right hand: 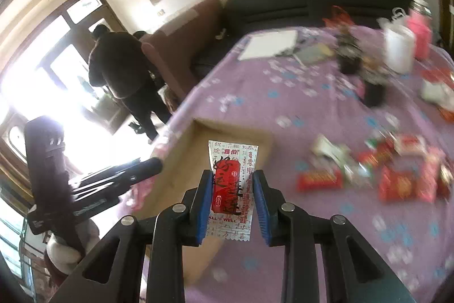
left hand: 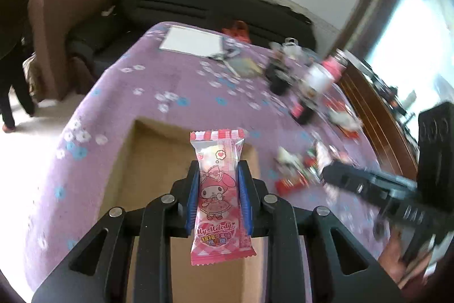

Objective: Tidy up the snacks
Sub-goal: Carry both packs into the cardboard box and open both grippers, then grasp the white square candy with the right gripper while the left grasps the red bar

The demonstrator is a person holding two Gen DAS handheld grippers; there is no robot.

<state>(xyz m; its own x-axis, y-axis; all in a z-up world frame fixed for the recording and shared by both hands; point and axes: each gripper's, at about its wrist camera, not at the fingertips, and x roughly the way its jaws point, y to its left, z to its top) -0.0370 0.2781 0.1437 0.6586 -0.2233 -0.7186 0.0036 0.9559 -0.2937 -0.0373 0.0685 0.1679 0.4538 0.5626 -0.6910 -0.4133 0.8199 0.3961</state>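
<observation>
Glossily, pink wrapper (left hand: 217, 195) (crimped), cardboard box (left hand: 147, 161)

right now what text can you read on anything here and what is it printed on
"My Melody" – pink cartoon-print candy wrapper held in the left gripper; the coloured characters below it are too small to read.
"ALL'S WELL" – white and red printed snack packet held in the right gripper; its Chinese characters are too fine to read.
Red packets on the purple floral tablecloth: blurred, unreadable.
</observation>
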